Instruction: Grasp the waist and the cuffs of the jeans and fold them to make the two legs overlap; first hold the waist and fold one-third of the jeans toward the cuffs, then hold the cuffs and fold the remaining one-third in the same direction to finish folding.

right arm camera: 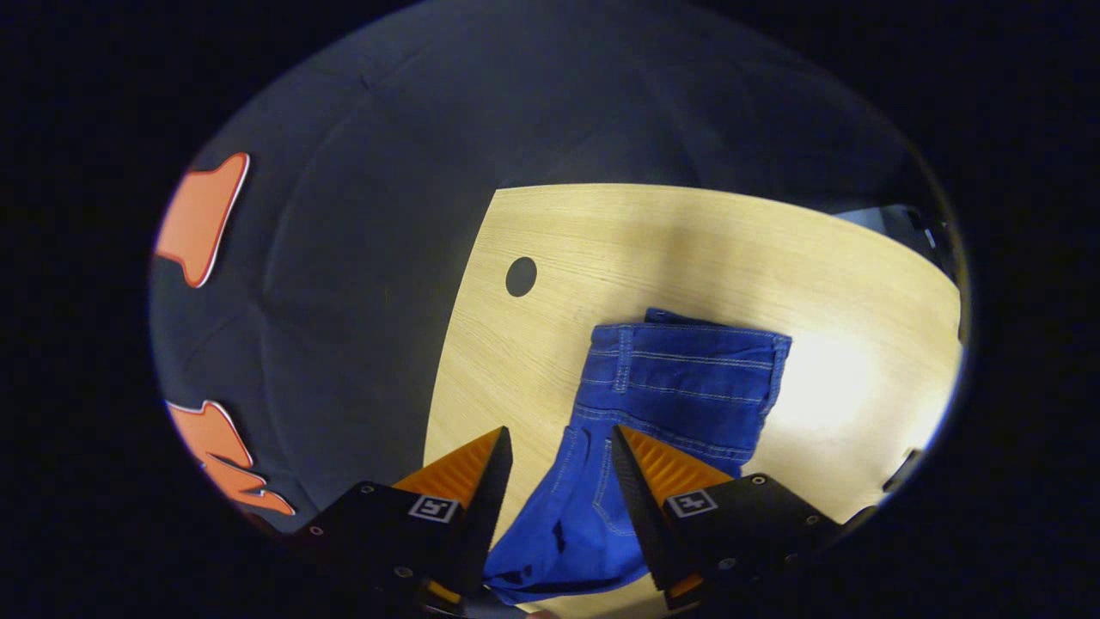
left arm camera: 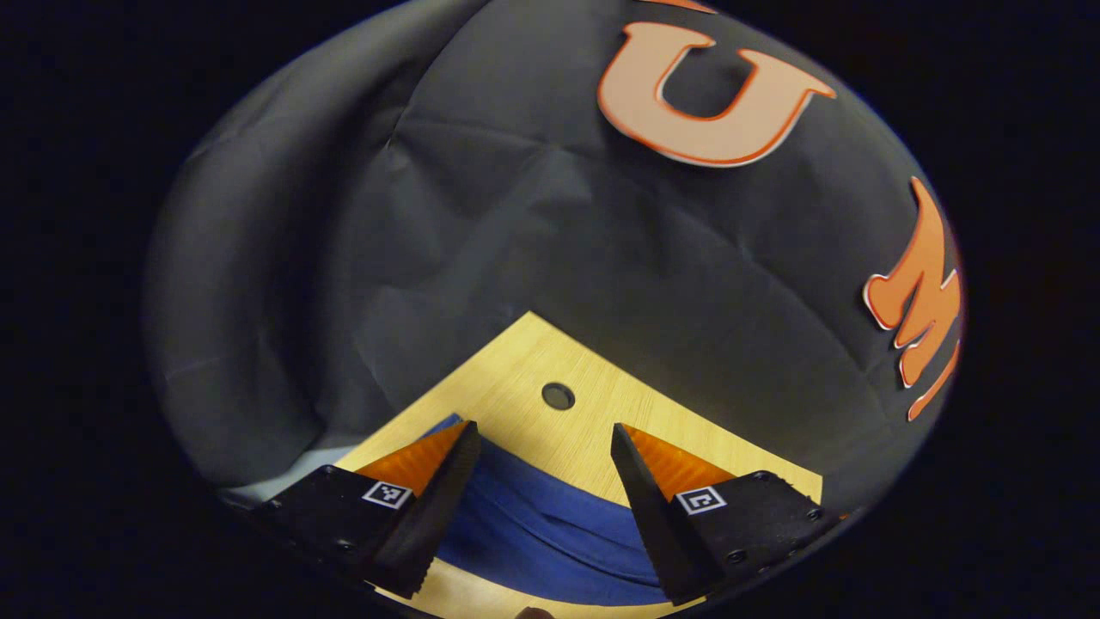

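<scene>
— What have you got on the left?

— My left gripper (left arm camera: 543, 430) stands with its jaws apart, nothing between them. Below the gap I see the jeans (left arm camera: 550, 533) lying on the counter (left arm camera: 516, 378), blue cloth in soft folds. A round hole (left arm camera: 558, 396) sits in the counter just beyond the denim.

— And the right?

— My right gripper (right arm camera: 559, 434) is spread too, holding nothing. In the right gripper view the jeans (right arm camera: 679, 387) lie on the counter (right arm camera: 687, 241), the waist end with its belt loops and pale stitching away from me, and a bunched part running down between my fingers. I cannot tell whether the fingers touch the cloth. The hole (right arm camera: 521, 277) lies to the left of the waist, apart from it.

— Which fold stage?

— I cannot tell; the cuffs are hidden from me.
</scene>
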Demonstrator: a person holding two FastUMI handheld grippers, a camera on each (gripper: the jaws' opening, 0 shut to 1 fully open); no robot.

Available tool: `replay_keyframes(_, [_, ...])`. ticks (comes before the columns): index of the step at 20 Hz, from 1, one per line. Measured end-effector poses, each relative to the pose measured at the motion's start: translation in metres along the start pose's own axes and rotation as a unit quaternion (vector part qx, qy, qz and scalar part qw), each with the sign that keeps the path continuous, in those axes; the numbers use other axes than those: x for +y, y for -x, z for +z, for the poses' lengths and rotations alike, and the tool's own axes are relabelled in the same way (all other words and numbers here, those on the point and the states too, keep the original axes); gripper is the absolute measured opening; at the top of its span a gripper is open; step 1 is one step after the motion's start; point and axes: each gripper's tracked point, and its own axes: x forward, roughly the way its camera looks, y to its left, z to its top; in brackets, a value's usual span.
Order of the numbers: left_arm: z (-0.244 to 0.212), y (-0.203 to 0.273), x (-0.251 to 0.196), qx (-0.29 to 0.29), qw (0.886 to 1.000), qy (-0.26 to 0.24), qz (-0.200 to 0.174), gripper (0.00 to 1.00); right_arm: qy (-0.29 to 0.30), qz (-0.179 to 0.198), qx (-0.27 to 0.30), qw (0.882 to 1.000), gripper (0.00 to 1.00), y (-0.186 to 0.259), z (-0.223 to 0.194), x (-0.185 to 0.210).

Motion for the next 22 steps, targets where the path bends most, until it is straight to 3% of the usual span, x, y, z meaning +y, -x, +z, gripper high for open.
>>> replay_keyframes(1, [0.009,0.012,-0.01,-0.018,1.0,-0.012,-0.008,0.96,0.019,-0.005,-0.006,1.0,0.8,0.002,0.0,-0.007])
replay_keyframes(5, [0.029,0.052,-0.045,-0.08,0.994,-0.072,-0.035,0.96,0.07,-0.043,-0.027,0.996,0.93,0.012,-0.002,-0.042])
replay_keyframes(7, [0.03,0.063,-0.057,-0.109,0.986,-0.122,-0.018,0.95,0.074,-0.061,-0.021,0.995,0.96,0.013,-0.011,-0.062])
replay_keyframes(13, [0.027,0.112,-0.096,-0.18,0.965,-0.184,-0.046,0.98,0.059,-0.094,-0.025,0.993,0.98,-0.001,-0.012,-0.11])
replay_keyframes(17, [0.025,0.148,-0.13,-0.229,0.945,-0.225,-0.063,0.97,0.061,-0.102,-0.05,0.992,0.98,-0.015,0.0,-0.123])
replay_keyframes(22, [0.013,0.191,-0.159,-0.26,0.932,-0.241,-0.074,0.96,0.068,-0.1,-0.062,0.991,0.98,-0.029,0.003,-0.124])
